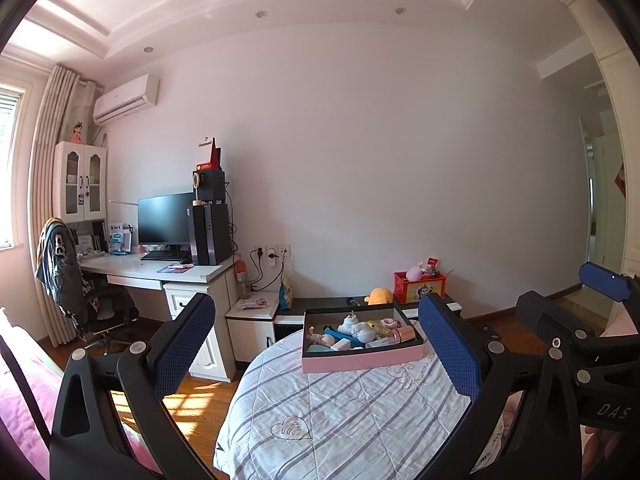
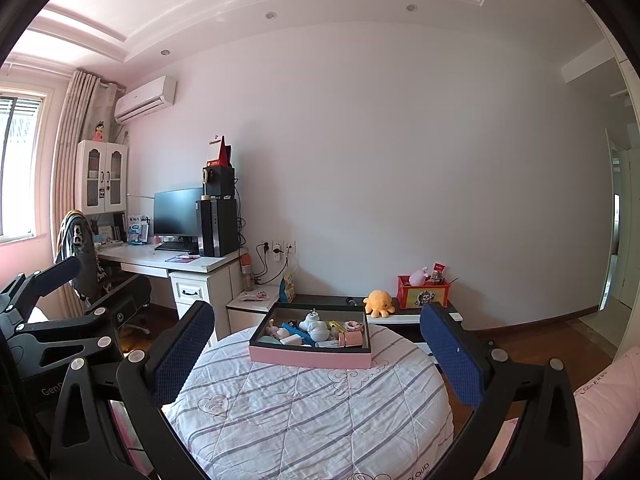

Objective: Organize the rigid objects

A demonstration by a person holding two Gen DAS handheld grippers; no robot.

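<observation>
At the centre of both views, a pink tray (image 1: 362,358) (image 2: 310,358) with a dark inner rim is seen resting on a round surface covered by a striped quilt (image 1: 340,412) (image 2: 312,412). Small rigid objects are heaped inside it: a white figurine (image 1: 352,322) (image 2: 316,326), a blue piece (image 1: 340,337) (image 2: 294,330) and a rose-gold cylinder (image 1: 402,334) (image 2: 352,338) toward the tray's right side. Other small pieces are too tiny to be told apart.

The left tongs (image 1: 324,344) are spread wide in the lower half of the left wrist view, with nothing between the blue pads (image 1: 184,344); the tray is framed between them but well beyond the tips. The right tongs (image 2: 320,352) are likewise spread and empty in the right wrist view, and they also show at the right edge of the left wrist view (image 1: 568,304).

Behind the tray, an orange plush (image 1: 379,295) (image 2: 378,303) and a red box (image 1: 419,286) (image 2: 423,291) are seen on a low dark shelf (image 1: 320,304) (image 2: 324,300). At the left of the frame, a monitor (image 1: 165,218) (image 2: 178,212) stands on a white tabletop (image 1: 160,270) (image 2: 176,260).
</observation>
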